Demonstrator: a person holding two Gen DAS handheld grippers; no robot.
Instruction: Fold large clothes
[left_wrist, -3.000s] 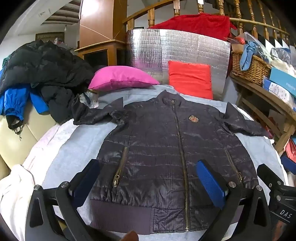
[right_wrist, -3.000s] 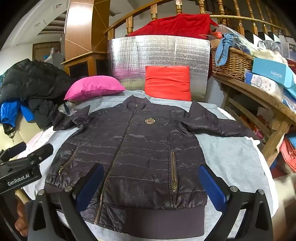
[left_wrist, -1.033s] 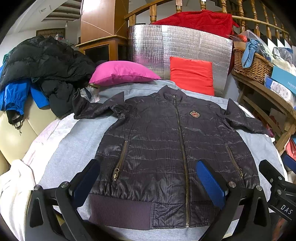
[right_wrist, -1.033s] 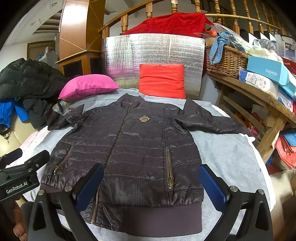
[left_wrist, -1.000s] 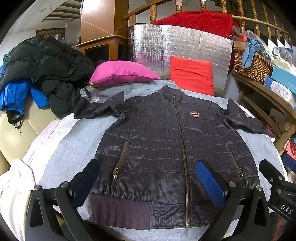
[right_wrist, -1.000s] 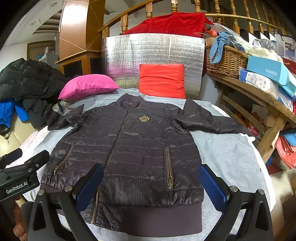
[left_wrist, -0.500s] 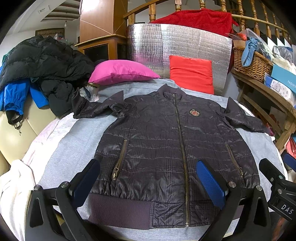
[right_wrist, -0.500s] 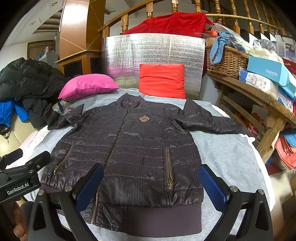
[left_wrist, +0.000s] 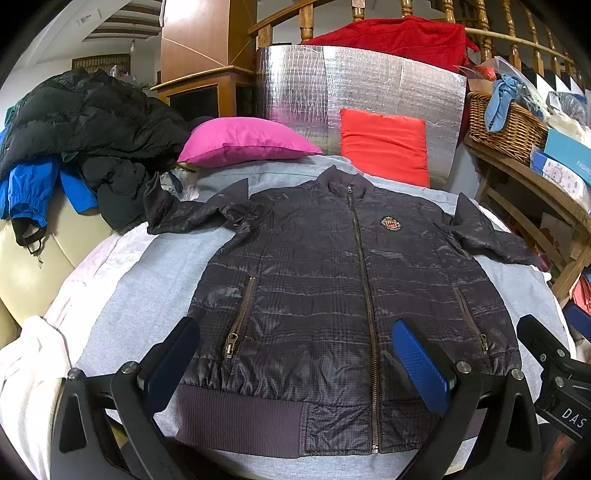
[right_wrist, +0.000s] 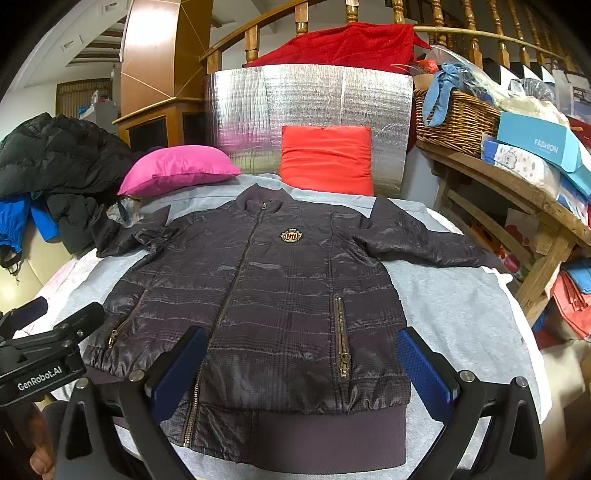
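A grey sheet (left_wrist: 122, 302) covered the rounded surface, and on it a dark quilted jacket (left_wrist: 332, 280) lay flat, front side up and zipped, its collar at the far end and its ribbed hem (right_wrist: 325, 435) at the near edge. Both sleeves spread outward, the left sleeve (left_wrist: 192, 214) reaching toward a heap of black and blue coats (left_wrist: 74, 140) at the far left, the right sleeve (right_wrist: 424, 240) stretching to the right side of the sheet. A silver insulation panel (right_wrist: 310, 110) stood upright at the far end, with a red blanket (left_wrist: 399, 40) draped on the railing above it. A pink cushion (left_wrist: 243, 140) and a red cushion (right_wrist: 327, 162) lay against its foot. A wicker basket (right_wrist: 454, 122) sat on the wooden shelf at the right. The left claw (left_wrist: 295, 365) hovered over the hem on the jacket's left half, jaws spread wide and gripping nothing. The right claw (right_wrist: 299, 373) hung likewise over the right half, wide apart and empty. A gold crest badge (right_wrist: 290, 235) marked the chest.
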